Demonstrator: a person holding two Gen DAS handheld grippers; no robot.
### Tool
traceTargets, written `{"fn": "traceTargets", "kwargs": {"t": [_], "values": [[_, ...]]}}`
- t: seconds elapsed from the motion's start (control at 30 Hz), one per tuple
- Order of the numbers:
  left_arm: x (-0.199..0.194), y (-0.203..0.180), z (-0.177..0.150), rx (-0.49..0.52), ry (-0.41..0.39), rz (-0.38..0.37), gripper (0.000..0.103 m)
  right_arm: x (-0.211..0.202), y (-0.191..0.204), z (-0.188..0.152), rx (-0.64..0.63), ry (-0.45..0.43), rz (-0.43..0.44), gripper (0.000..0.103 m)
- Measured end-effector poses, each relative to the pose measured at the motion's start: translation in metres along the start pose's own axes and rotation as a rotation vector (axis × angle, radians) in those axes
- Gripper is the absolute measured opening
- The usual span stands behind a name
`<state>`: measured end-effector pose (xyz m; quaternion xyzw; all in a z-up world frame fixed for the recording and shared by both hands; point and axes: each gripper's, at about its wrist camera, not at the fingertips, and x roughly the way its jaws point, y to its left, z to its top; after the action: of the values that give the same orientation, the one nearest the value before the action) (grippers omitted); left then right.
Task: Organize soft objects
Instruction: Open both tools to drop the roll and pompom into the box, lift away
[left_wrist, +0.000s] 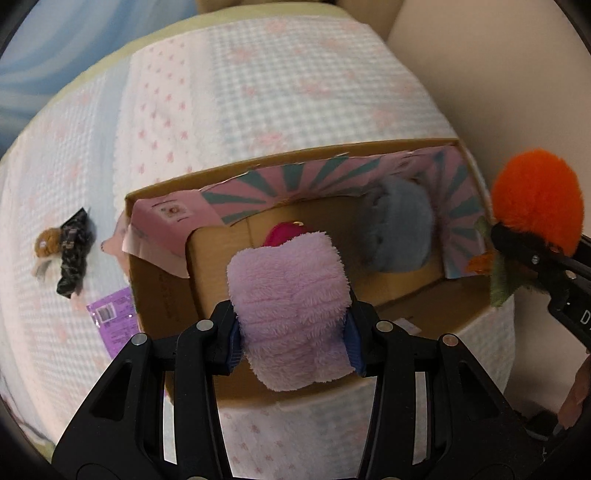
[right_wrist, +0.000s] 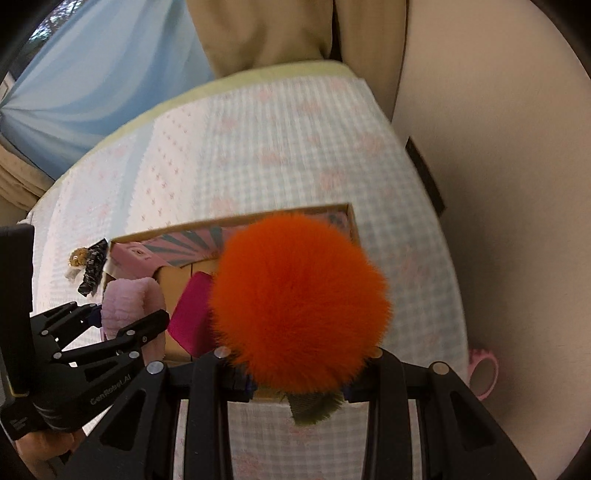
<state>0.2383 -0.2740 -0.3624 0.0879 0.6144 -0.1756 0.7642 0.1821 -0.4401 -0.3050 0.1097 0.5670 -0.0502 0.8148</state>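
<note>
My left gripper (left_wrist: 291, 347) is shut on a folded lilac fleece cloth (left_wrist: 291, 310) and holds it over the near wall of an open cardboard box (left_wrist: 295, 158). The cloth (right_wrist: 129, 306) and left gripper (right_wrist: 122, 325) also show in the right wrist view. My right gripper (right_wrist: 295, 384) is shut on a fluffy orange pompom (right_wrist: 299, 295) with a green felt leaf (right_wrist: 314, 406), above the box's (right_wrist: 343, 210) right side. The pompom (left_wrist: 535, 199) shows at the right in the left wrist view. Inside the box lie a grey-blue fluffy ball (left_wrist: 402, 229) and a magenta item (left_wrist: 284, 232).
The box stands on a bed with a pale checked quilt (left_wrist: 258, 81). A small brown and black soft item (left_wrist: 62, 251) and a purple packet (left_wrist: 114, 317) lie left of the box. A wall (right_wrist: 498, 184) runs along the right. A pink ring (right_wrist: 482, 373) sits by the bed's right edge.
</note>
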Motion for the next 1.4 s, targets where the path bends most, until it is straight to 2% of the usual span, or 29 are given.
{"fn": "traceTargets", "kwargs": {"t": [0.1, 0.13, 0.17, 0.2, 0.23, 0.27, 0.3, 0.33, 0.43, 0.53, 0.87, 1.13, 1.4], "values": [[0.007, 0.005, 0.003, 0.011, 0.013, 0.013, 0.04, 0.015, -0.002, 0.001, 0.006, 0.034, 0.008, 0.03], [0.01, 0.007, 0.004, 0.012, 0.018, 0.014, 0.045, 0.022, -0.001, 0.005, 0.01, 0.053, 0.021, 0.03], [0.012, 0.009, 0.006, 0.012, 0.029, 0.008, 0.064, 0.026, -0.001, 0.005, 0.015, 0.065, 0.032, 0.03], [0.015, 0.011, 0.006, 0.008, 0.04, 0.011, 0.094, 0.031, -0.002, 0.006, 0.02, 0.077, 0.042, 0.037], [0.016, 0.014, 0.005, 0.002, 0.042, 0.027, 0.103, 0.034, -0.001, 0.004, 0.025, 0.092, 0.053, 0.057], [0.016, 0.016, 0.005, 0.0, 0.034, 0.031, 0.103, 0.04, 0.001, 0.005, 0.029, 0.109, 0.059, 0.069], [0.016, 0.019, 0.004, 0.0, 0.039, 0.028, 0.103, 0.042, 0.002, 0.005, 0.037, 0.117, 0.062, 0.095], [0.017, 0.021, 0.003, 0.001, 0.049, 0.026, 0.103, 0.042, 0.002, 0.004, 0.05, 0.114, 0.074, 0.103], [0.016, 0.028, -0.003, 0.001, 0.062, 0.049, 0.103, 0.041, 0.001, 0.002, 0.069, 0.109, 0.102, 0.103], [0.008, 0.037, -0.008, -0.018, 0.052, 0.048, 0.103, 0.039, 0.002, -0.002, 0.056, 0.099, 0.084, 0.103], [-0.03, 0.04, -0.022, -0.041, -0.016, 0.049, 0.103, 0.02, 0.005, -0.007, 0.046, 0.056, 0.075, 0.103], [-0.09, 0.038, -0.038, -0.05, -0.117, 0.064, 0.103, -0.024, 0.018, -0.012, 0.009, -0.008, 0.061, 0.103], [-0.176, 0.043, -0.066, -0.082, -0.26, 0.063, 0.103, -0.091, 0.046, -0.028, -0.038, -0.102, 0.043, 0.103]]}}
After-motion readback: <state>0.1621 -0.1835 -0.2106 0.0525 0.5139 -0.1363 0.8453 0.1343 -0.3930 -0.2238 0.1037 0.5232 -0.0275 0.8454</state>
